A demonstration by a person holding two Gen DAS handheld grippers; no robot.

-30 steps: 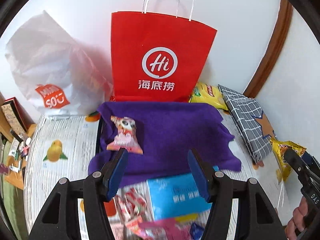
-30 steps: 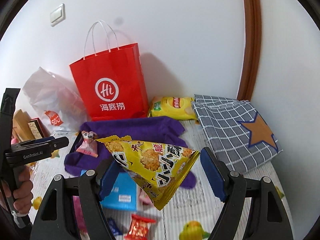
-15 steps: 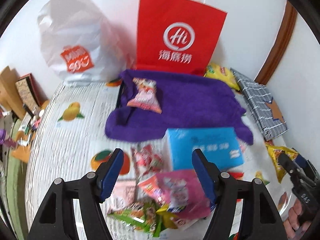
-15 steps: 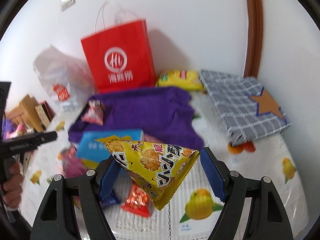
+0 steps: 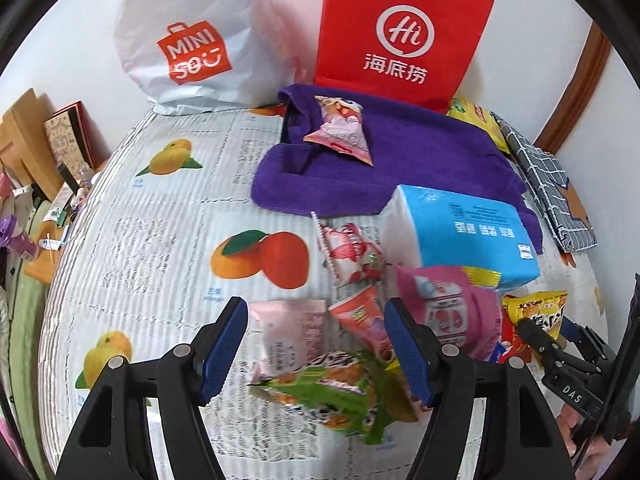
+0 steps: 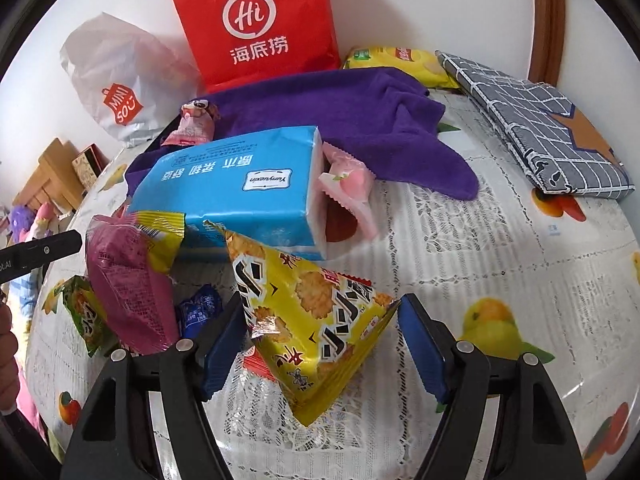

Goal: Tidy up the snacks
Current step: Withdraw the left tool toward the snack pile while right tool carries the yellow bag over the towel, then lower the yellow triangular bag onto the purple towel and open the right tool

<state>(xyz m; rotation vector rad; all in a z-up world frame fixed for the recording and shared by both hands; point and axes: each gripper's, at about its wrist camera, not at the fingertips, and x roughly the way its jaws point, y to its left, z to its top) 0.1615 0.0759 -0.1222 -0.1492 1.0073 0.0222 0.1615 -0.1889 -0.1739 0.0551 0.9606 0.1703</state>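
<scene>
I hold triangular yellow cracker packet [image 6: 316, 328] in right gripper [image 6: 320, 352], low over tabletop [image 6: 500, 248]. Left gripper [image 5: 316, 348] open above green snack pouch [image 5: 332, 396]. Risk: slick foil slips from pads.

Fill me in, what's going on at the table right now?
A person is sorting snacks with a claw in each hand. The right claw grips a yellow cracker bag above the tablecloth, its jaws having just closed a little. The left claw is open, empty, above the snack pile by the blue tissue pack. One pink snack lies on the purple towel.
</scene>
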